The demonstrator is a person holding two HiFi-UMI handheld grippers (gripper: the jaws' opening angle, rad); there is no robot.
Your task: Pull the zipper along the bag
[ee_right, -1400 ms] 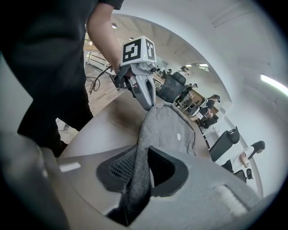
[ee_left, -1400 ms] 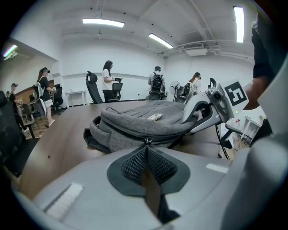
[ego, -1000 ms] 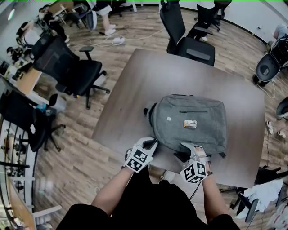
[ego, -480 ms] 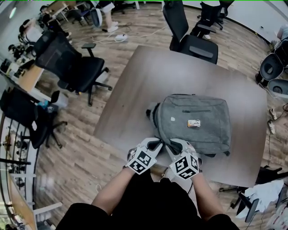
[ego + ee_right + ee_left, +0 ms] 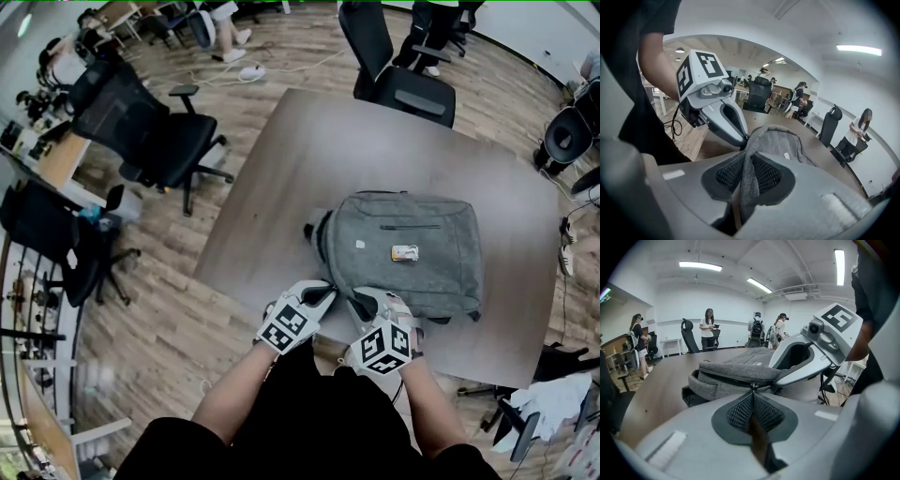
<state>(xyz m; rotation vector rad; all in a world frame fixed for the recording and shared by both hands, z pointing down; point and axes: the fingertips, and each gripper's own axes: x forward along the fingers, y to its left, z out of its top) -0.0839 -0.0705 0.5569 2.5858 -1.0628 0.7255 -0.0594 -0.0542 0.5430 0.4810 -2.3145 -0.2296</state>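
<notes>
Head view: left tongs (image 5: 322, 294) and right tongs (image 5: 362, 302) cover the grey fabric backpack (image 5: 427, 281) on its side by the near edge of the surface (image 5: 300, 169). Zip line not visible there, and a stretch of that edge is behind them too. Of the small dark zipper pull (image 5: 753, 386) only the tip shows past the left pads, rest buried between them. Right tongs' jaws have just been closing, backpack fold between the pads, its lower end lost in the gap. Print on the small pale label (image 5: 405, 251) unreadable, too small.
</notes>
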